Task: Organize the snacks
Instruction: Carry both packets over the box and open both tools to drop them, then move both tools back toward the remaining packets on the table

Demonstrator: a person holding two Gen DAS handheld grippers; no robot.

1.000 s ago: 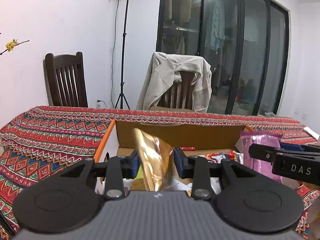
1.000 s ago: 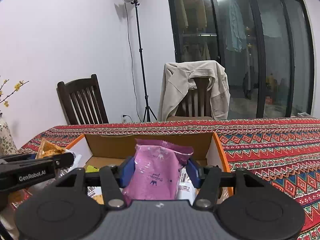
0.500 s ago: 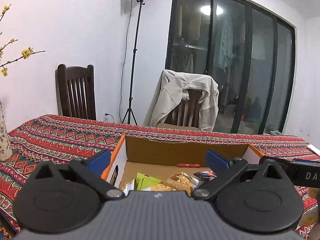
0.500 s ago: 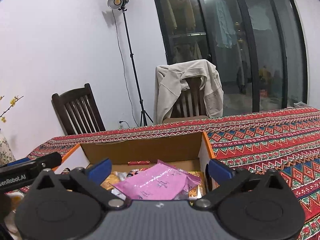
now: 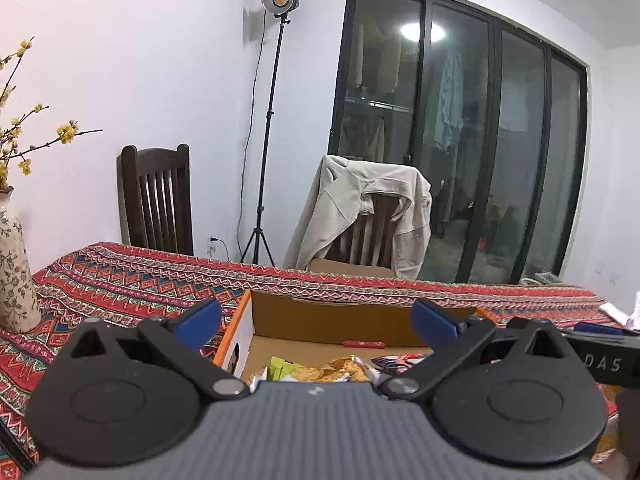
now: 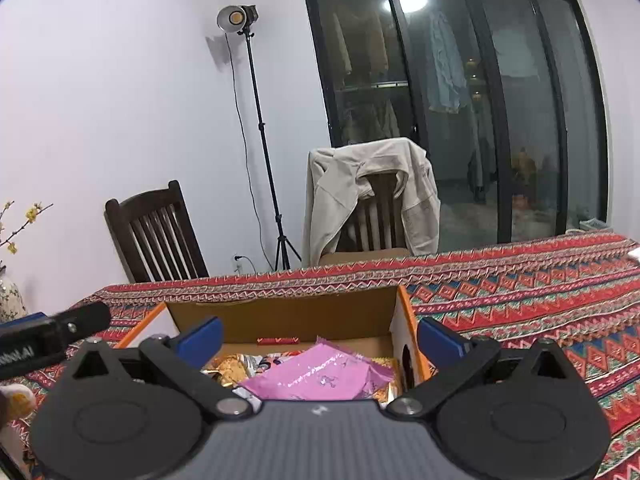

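Note:
An open cardboard box (image 5: 332,320) with orange edges sits on the patterned tablecloth and holds several snack packets. A gold packet (image 5: 340,368) lies in it beside a green one, and a small red bar (image 5: 364,345) rests by the far wall. My left gripper (image 5: 316,322) hovers above the box's near side, open and empty. In the right wrist view a pink packet (image 6: 320,376) lies on top of the snacks in the box (image 6: 280,316). My right gripper (image 6: 320,338) hangs over it, open, holding nothing.
A flowered vase (image 5: 14,272) with yellow blossoms stands at the table's left. Behind the table (image 6: 540,292) are a dark wooden chair (image 5: 156,200), a chair draped with a beige jacket (image 5: 368,216), a lamp on a tripod (image 5: 276,0) and glass doors.
Both grippers opened wide. The gold packet left the left jaws and the pink packet left the right jaws, and both now lie in the box. Both grippers rose and drew back slightly.

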